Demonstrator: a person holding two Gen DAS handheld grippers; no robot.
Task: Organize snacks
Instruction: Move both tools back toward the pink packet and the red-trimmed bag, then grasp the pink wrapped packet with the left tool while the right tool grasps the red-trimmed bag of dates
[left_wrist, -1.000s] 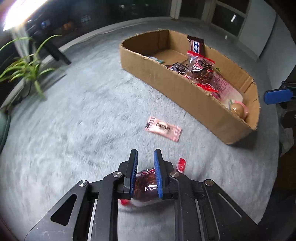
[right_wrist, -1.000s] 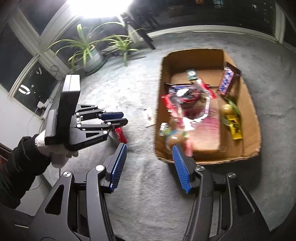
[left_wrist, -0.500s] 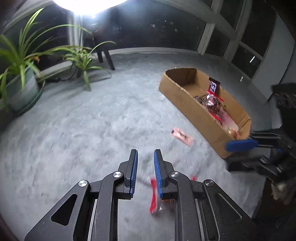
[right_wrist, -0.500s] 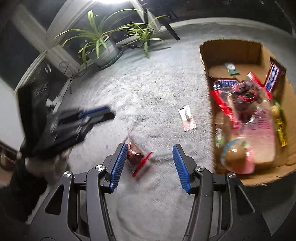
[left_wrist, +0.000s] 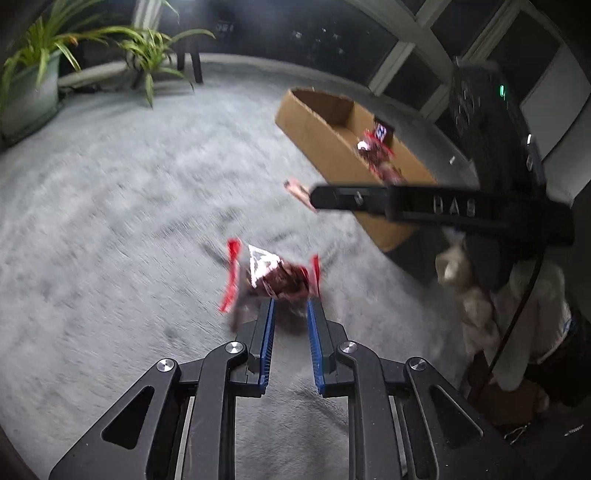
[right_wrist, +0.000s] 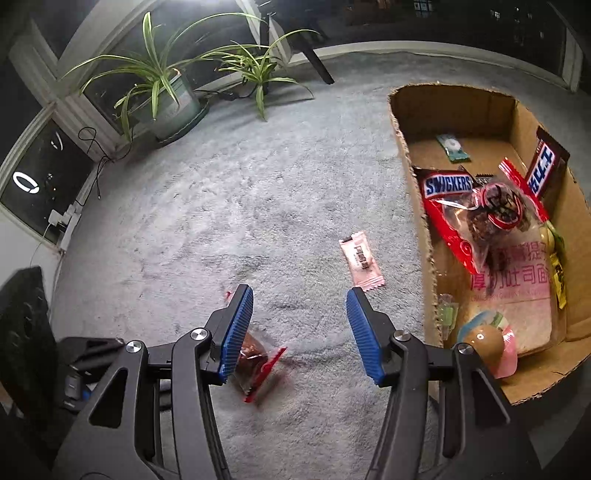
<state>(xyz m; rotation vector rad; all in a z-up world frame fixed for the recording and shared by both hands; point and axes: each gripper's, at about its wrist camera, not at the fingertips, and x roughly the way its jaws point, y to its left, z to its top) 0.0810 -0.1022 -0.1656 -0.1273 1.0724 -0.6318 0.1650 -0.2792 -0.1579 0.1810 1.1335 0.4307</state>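
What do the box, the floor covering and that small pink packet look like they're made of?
The box looks like plain brown corrugated cardboard, matte, with ragged cut edges. The floor covering seems to be a short-pile grey carpet, soft and showing brush marks. The pink packet is probably thin plastic film or foil, smooth, with crimped zigzag ends.

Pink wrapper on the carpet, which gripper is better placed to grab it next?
Right. The pink wrapper lies just ahead of the right gripper, whose jaws are opening with nothing between them. The left gripper has narrow jaws and points at the red packet instead.
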